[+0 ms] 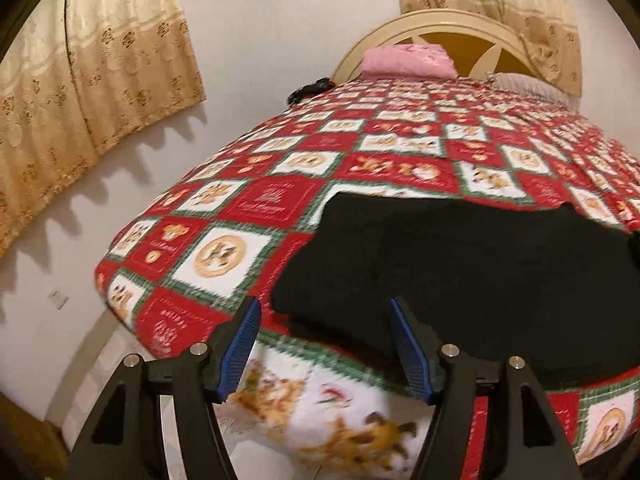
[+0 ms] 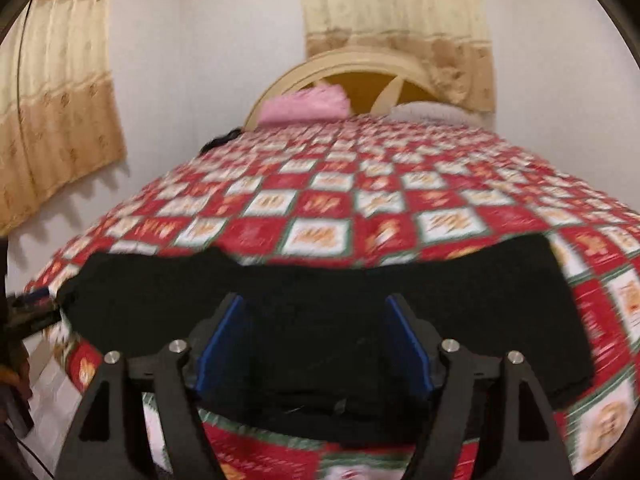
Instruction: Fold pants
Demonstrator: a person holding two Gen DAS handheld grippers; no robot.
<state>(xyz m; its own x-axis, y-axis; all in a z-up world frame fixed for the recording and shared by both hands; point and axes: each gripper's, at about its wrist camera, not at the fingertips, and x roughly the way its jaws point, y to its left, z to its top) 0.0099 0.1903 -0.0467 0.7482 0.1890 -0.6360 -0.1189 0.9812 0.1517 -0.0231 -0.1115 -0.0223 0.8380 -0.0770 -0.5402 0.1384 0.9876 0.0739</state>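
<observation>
Black pants (image 1: 460, 272) lie flat on the near part of a bed with a red, white and green patterned cover (image 1: 360, 160). In the right wrist view the pants (image 2: 320, 320) spread across the bed's near edge. My left gripper (image 1: 325, 312) is open and empty, just in front of the pants' left edge. My right gripper (image 2: 314, 312) is open and empty, over the near middle of the pants. The left gripper (image 2: 32, 304) shows at the far left of the right wrist view, beside the pants' left end.
A pink folded cloth (image 1: 408, 60) and a pale pillow (image 1: 528, 84) lie at the headboard (image 1: 472, 36). A dark object (image 1: 312, 88) sits at the far left bed edge. Beige curtains (image 1: 92, 72) hang on the walls. The cover drapes toward the tiled floor (image 1: 120, 360).
</observation>
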